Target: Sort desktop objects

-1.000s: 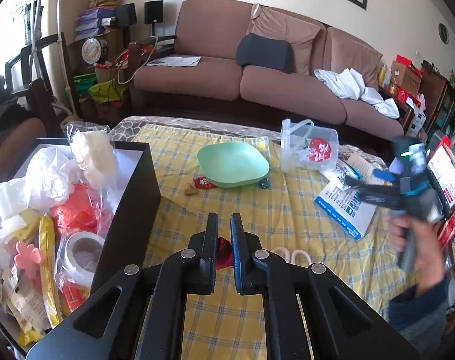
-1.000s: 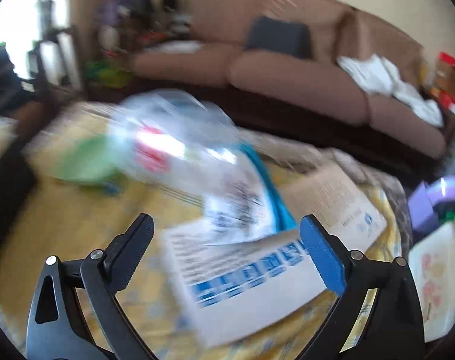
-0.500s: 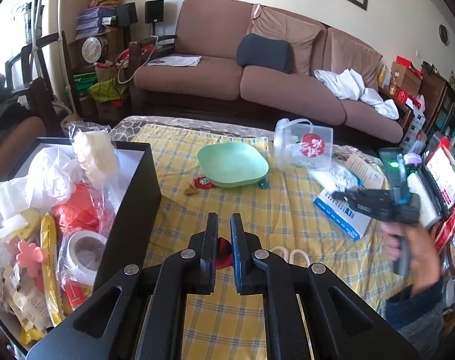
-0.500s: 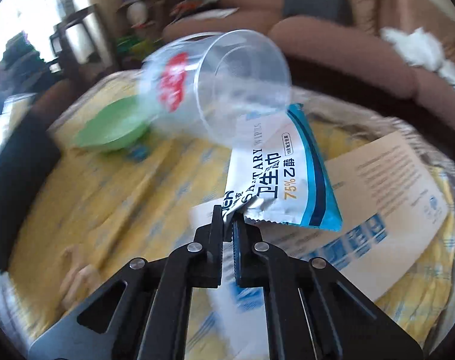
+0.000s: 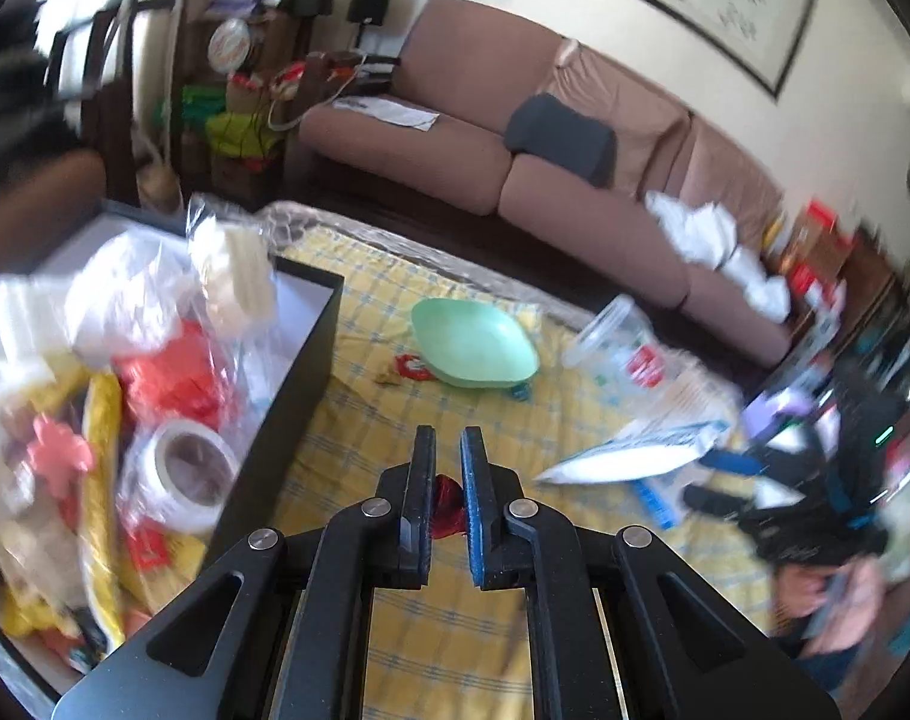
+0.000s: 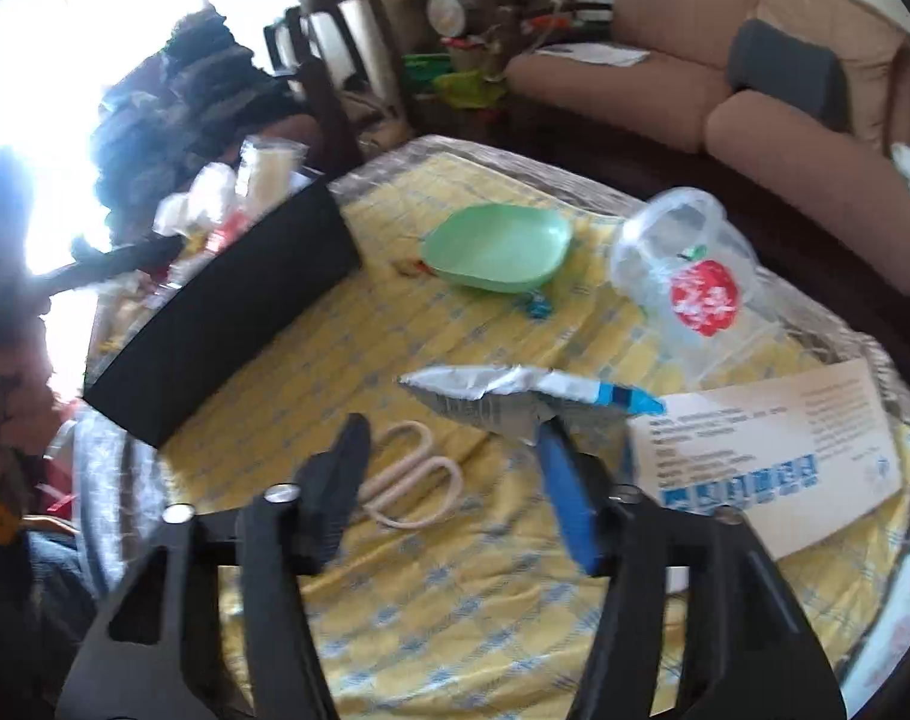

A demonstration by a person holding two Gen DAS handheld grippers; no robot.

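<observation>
The wipes packet (image 6: 526, 396) hung just ahead of our right gripper (image 6: 452, 468), whose fingers had just been opening and no longer pinched it, though its crumpled edge seemed to brush the blue pad. Our left gripper (image 5: 447, 480) was clamped on a small red thing (image 5: 446, 507) beside the black bin (image 5: 287, 402), already heaped with bags and tape. We judged this a mid-sort step; next, the red thing wanted carrying over the bin's rim. The green dish (image 6: 499, 249), cup (image 6: 688, 276) and scissors (image 6: 410, 483) waited on the worktop (image 6: 455, 630).
</observation>
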